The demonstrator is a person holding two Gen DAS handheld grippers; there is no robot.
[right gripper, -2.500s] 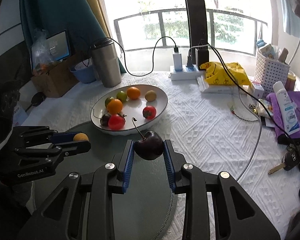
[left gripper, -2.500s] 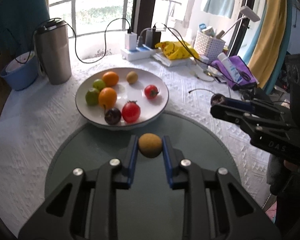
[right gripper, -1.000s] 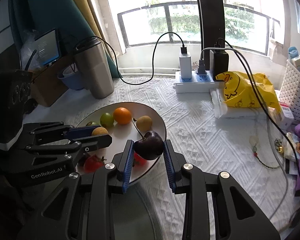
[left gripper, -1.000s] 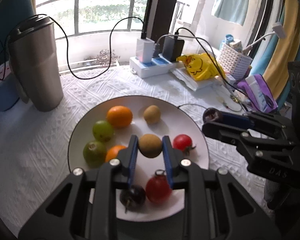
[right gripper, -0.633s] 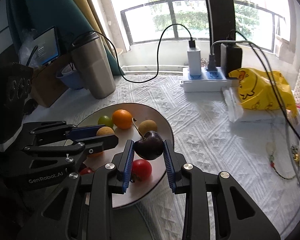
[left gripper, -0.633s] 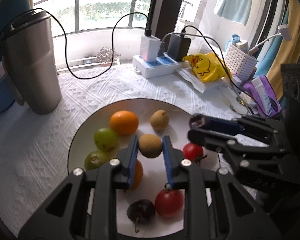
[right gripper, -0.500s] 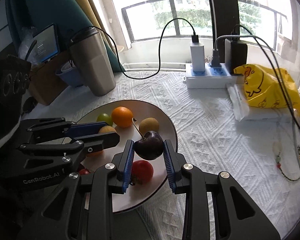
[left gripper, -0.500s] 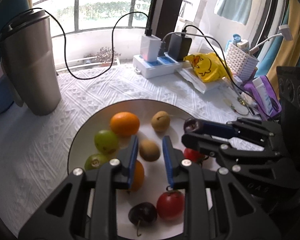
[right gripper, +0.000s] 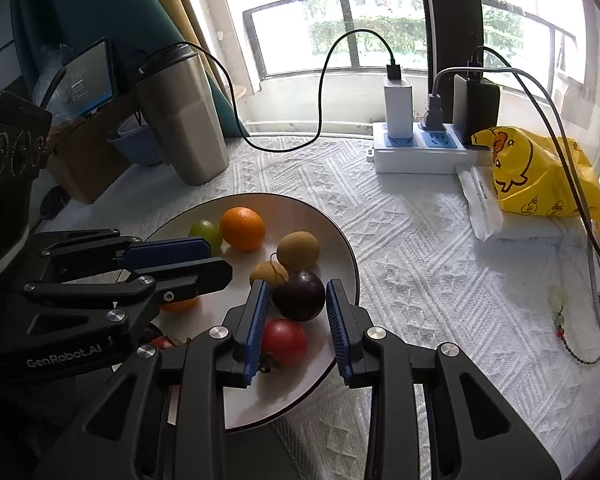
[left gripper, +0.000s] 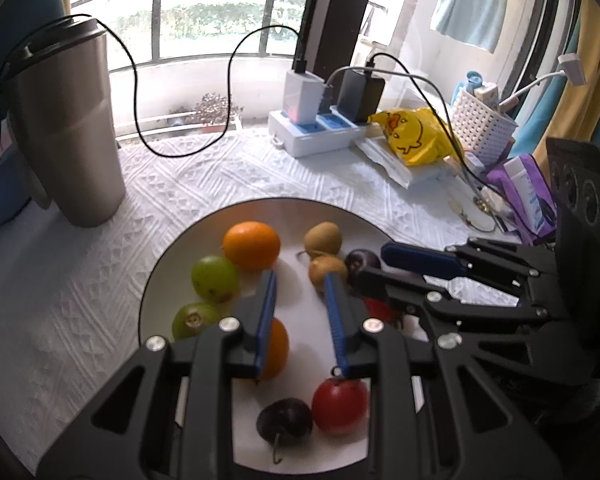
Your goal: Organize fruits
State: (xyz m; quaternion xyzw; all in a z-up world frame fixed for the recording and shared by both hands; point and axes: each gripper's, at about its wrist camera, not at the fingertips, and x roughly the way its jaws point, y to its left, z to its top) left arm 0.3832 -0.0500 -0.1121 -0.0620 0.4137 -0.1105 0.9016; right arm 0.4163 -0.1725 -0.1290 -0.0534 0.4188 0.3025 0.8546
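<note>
A white plate (left gripper: 300, 206) holds an orange (left gripper: 252, 245), two green fruits, tomatoes, a dark cherry (left gripper: 285, 418) and two kiwis. My left gripper (left gripper: 300, 280) hovers over the plate's middle, open by a narrow gap with nothing between its pads. The brown kiwi (left gripper: 327, 270) lies on the plate just past its right fingertip, against the other kiwi (left gripper: 322, 238). My right gripper (right gripper: 298, 283) is shut on a dark cherry (right gripper: 298, 296) with a stem, low over the plate's right side (right gripper: 348, 264), close to the kiwi (right gripper: 268, 274). A red tomato (right gripper: 284, 342) lies beneath it.
A steel tumbler (left gripper: 66, 140) stands left of the plate, wrapped by a black cable. Behind are a power strip with chargers (left gripper: 312, 136), a yellow bag (left gripper: 412, 140), a white basket (left gripper: 480, 128) and purple items at the right. White textured cloth covers the table.
Both grippers travelled from the dark mat to above the plate. The kiwi left the left jaws and now lies on the plate. The right gripper sank lower with its cherry.
</note>
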